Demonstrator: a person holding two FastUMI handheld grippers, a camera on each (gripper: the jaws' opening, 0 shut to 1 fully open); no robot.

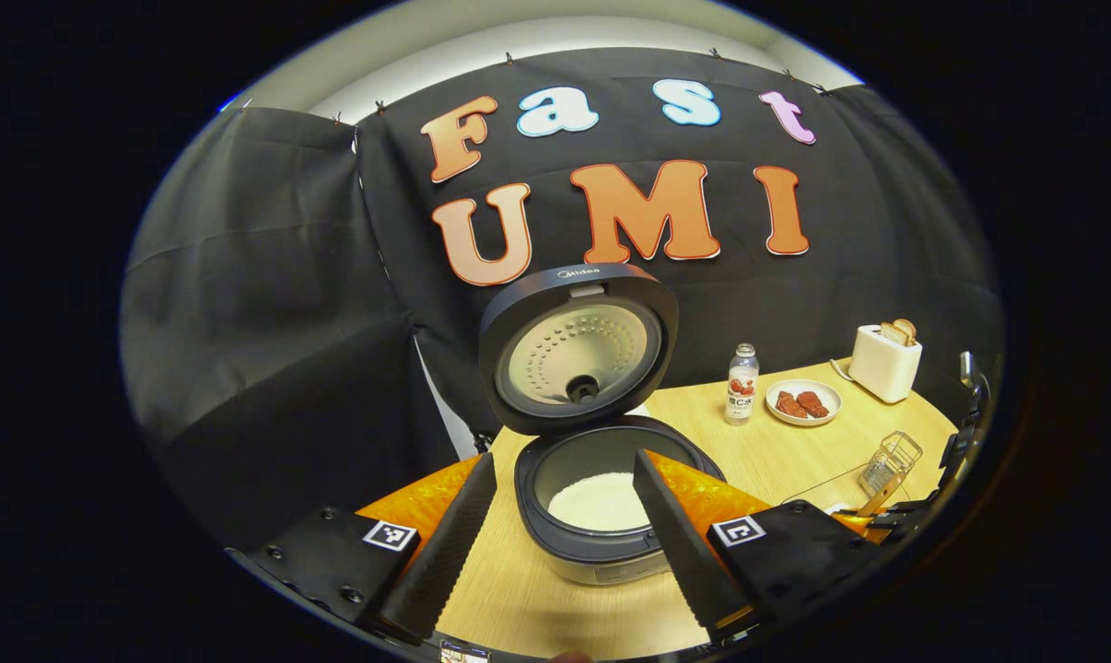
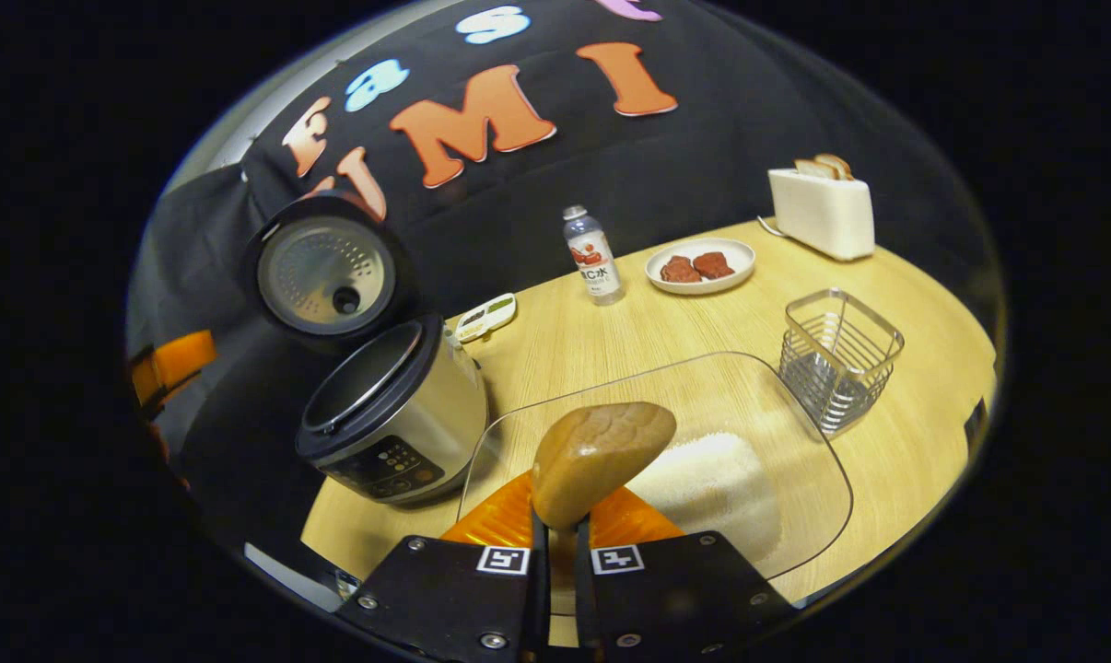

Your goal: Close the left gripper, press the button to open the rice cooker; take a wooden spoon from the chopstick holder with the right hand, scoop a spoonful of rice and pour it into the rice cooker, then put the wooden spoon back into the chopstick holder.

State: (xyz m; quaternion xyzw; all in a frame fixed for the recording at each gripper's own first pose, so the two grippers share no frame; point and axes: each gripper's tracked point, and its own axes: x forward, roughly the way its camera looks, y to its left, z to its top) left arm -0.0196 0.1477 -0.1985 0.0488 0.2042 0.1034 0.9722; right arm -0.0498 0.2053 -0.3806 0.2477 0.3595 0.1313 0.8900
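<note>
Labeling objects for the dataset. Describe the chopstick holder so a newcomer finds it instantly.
Start at the white toaster at the far right end of the wooden table. Come toward the camera to the clear tray of rice; the chopstick holder stands just beyond its right corner. It is the one see-through wire-mesh basket, square, metallic and open-topped.

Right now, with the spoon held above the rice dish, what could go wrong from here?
1. The right tool grips the wooden spoon only by its thin handle, so a loaded spoon may twist and spill rice.
2. The rice cooker stands beside the clear dish, not under it, so grains could fall on the table on the way.
3. The open left tool points at the cooker's opening and might block the pour.
</note>
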